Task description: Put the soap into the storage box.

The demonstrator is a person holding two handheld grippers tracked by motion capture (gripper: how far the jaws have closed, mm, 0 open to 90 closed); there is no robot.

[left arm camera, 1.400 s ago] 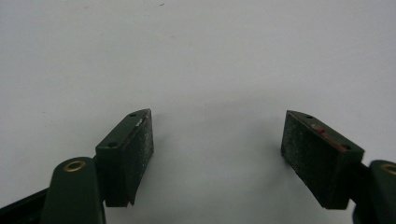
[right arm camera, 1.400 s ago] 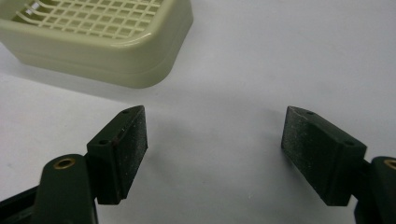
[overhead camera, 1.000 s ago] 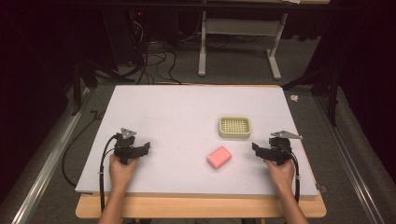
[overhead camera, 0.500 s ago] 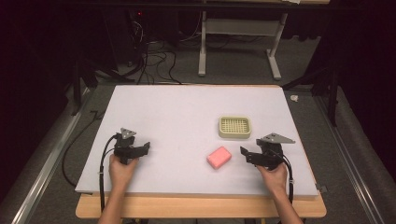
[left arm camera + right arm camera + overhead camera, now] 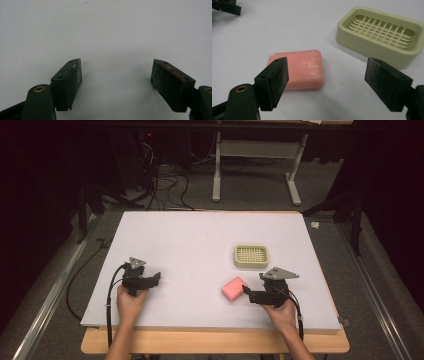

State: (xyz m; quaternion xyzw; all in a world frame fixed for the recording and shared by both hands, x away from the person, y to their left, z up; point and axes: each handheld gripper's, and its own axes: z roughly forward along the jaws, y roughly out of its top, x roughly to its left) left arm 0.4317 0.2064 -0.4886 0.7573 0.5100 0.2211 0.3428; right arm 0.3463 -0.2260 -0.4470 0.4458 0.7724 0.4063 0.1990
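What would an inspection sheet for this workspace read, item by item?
Surface: white board on a wooden table, clean.
Job's things: pink soap bar lying flat; green slatted soap dish empty, apart from the bar.
Clutter: nothing seen.
Grippers: right hand-held gripper open, its jaws beside the bar, not closed on it; left hand-held gripper open over bare board.
Cables: one trails from each gripper; a tangle on the floor.
Surroundings: dark room, grey stand behind.

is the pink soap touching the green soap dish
Apart. The right gripper view shows bare white table between the pink soap and the green soap dish; the high view shows the same gap.
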